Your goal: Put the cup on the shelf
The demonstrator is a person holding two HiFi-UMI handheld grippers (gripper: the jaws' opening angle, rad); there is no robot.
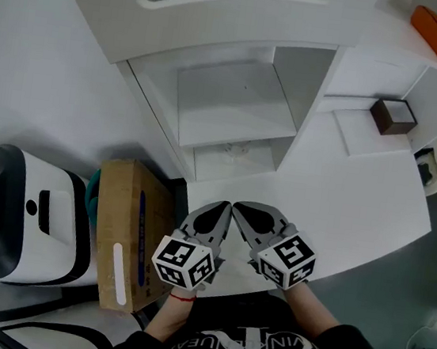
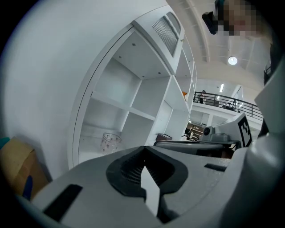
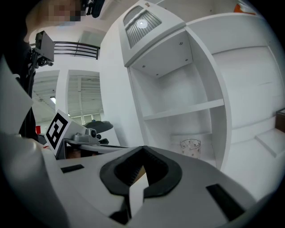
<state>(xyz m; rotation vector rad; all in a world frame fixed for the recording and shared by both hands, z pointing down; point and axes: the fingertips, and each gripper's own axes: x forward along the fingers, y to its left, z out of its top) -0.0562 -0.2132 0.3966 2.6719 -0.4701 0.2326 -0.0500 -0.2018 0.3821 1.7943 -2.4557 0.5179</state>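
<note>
Clear cup (image 1: 234,149) is sitting in the bottom compartment of the shelf (image 1: 237,92), well apart from both grippers. Left gripper (image 1: 222,210) and right gripper (image 1: 244,211) are hovering side by side over the table (image 1: 358,204) edge, both sets of jaws closed, gripping nothing.
</note>
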